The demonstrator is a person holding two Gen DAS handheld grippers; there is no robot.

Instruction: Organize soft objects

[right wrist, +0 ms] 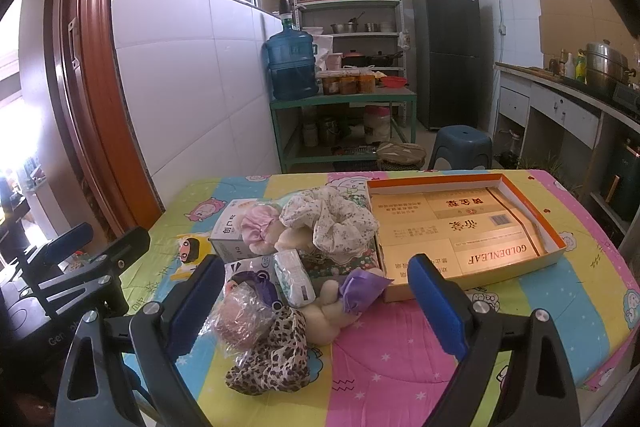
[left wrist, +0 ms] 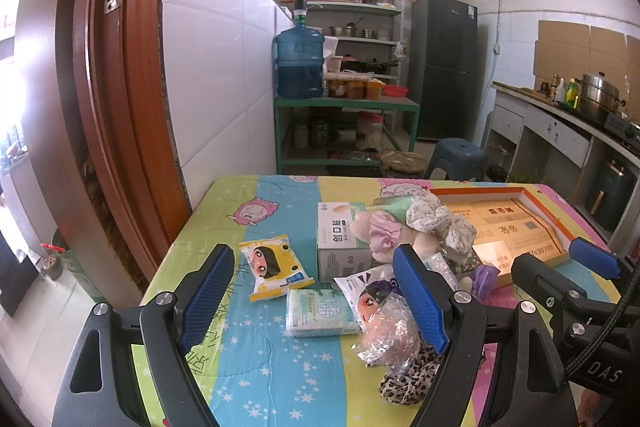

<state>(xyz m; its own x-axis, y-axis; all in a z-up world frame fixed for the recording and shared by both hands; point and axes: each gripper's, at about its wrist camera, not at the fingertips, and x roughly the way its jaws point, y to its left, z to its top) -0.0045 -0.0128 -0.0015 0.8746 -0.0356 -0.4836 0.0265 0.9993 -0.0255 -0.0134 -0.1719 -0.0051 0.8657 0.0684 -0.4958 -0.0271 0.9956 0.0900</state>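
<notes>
A table point(right wrist: 520, 327) under a striped cartoon cloth fills the near ground, and both tools are held level above its near edge, pointing toward the far wall. On its far right lies a shallow orange-rimmed box point(right wrist: 536, 205), lined with gold cartons. Left of it sits the heap of soft things: a floral scrunchie point(right wrist: 340, 219) draped on a cream plush toy point(right wrist: 294, 239), a pink scrunchie point(right wrist: 258, 223) against a white carton point(left wrist: 340, 239), and nearer, a leopard scrunchie point(right wrist: 276, 351) beside a crinkled clear bag point(right wrist: 236, 323).

The left gripper point(left wrist: 316, 299) hovers with its jaws spread wide, gripping nothing, a tissue pack point(left wrist: 320, 311) on the cloth between its fingers. The right gripper point(right wrist: 316, 303) is likewise wide open and empty, framing the leopard scrunchie and a purple pouch point(right wrist: 360, 289).
</notes>
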